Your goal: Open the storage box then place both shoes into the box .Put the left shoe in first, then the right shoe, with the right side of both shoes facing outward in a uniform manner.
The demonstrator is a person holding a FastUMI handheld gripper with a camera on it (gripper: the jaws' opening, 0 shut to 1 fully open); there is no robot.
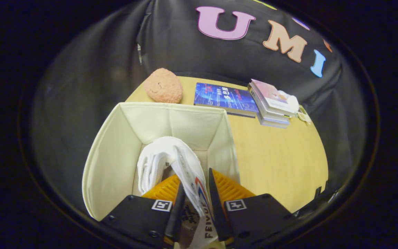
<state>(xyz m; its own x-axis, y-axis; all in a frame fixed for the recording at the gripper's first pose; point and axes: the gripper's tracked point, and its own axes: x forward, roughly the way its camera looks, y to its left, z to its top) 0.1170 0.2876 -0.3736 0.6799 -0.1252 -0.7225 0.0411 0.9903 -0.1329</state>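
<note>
An open cream fabric storage box [116, 148] stands on the wooden table, its inside facing me. A white shoe [171, 155] hangs inside the box opening, toe end pointing down toward the box floor. My gripper [195, 183] is shut on the shoe, both fingers pressing its upper edge near the printed tongue [202, 204]. The fingers sit just over the box's near rim. The bottom of the box beneath the shoe is mostly hidden by the shoe and the fingers.
Beyond the box lie a pink round plush toy [163, 85], a blue book [225, 98] and a stack of books [273, 103] at the table's far edge. Bare wooden tabletop [275, 155] stretches right of the box.
</note>
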